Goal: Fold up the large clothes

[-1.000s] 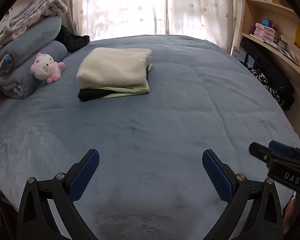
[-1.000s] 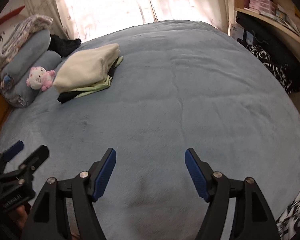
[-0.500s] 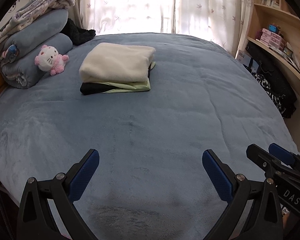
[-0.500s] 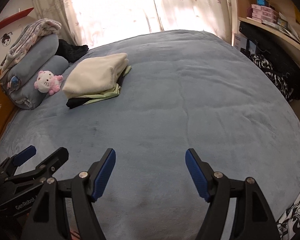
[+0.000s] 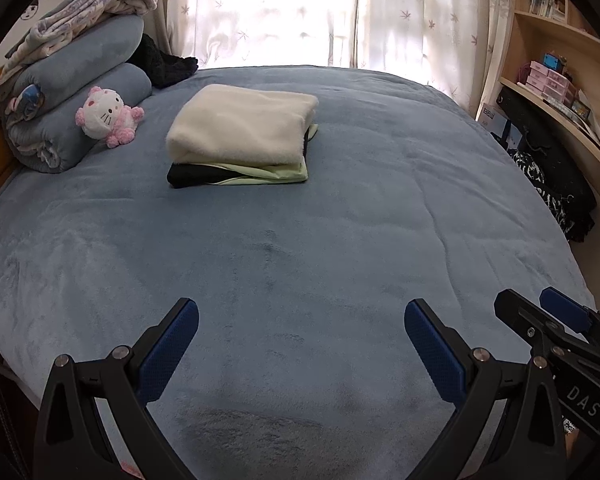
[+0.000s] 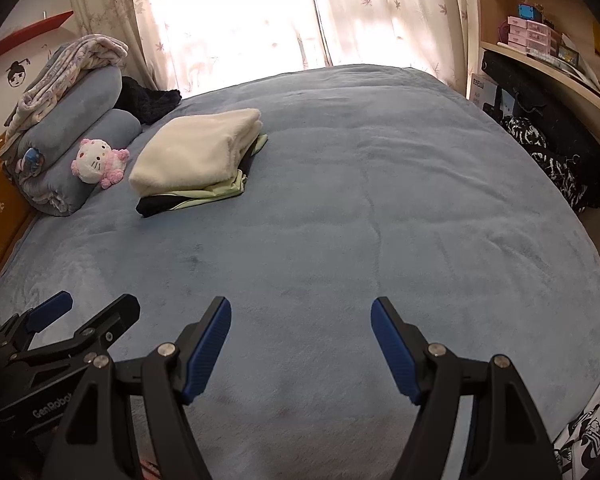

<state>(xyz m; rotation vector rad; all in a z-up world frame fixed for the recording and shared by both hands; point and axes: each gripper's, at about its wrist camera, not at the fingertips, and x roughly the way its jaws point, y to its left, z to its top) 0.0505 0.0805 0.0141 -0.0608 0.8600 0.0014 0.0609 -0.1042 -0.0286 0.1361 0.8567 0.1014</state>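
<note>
While the folded clothes (image 5: pixel 240 136) lie stacked toward the far left of the bed (image 5: pixel 340 240), both of my grippers hang above its near edge with nothing in them. That stack has a cream fleece piece (image 6: pixel 198 156) on top, a pale green garment (image 5: pixel 268 172) under it, and a black one (image 5: pixel 190 176) at the bottom whose edge sticks out on the near left.

Just left of the stack a pink and white plush cat (image 5: pixel 106 116) leans against two rolled grey-blue blankets (image 5: pixel 80 92), and a patterned blanket (image 5: pixel 84 12) is draped over the top roll. Behind the rolls sits a dark bundle of cloth (image 6: pixel 148 100), close to the bright curtains (image 5: pixel 268 12).

My left gripper (image 5: pixel 300 344) has its blue-padded fingers spread wide over bare bedspread, touching nothing that I can see. My right gripper (image 6: pixel 300 344) is likewise spread wide, though a little less so, and empty. Each shows at the edge of the other's view, so they sit side by side, near but apart.

Along the right wall a curved wooden shelf (image 5: pixel 552 104) carries small pink boxes (image 6: pixel 528 36), with black and white patterned fabric (image 6: pixel 552 164) heaped beneath it beside the bed.
</note>
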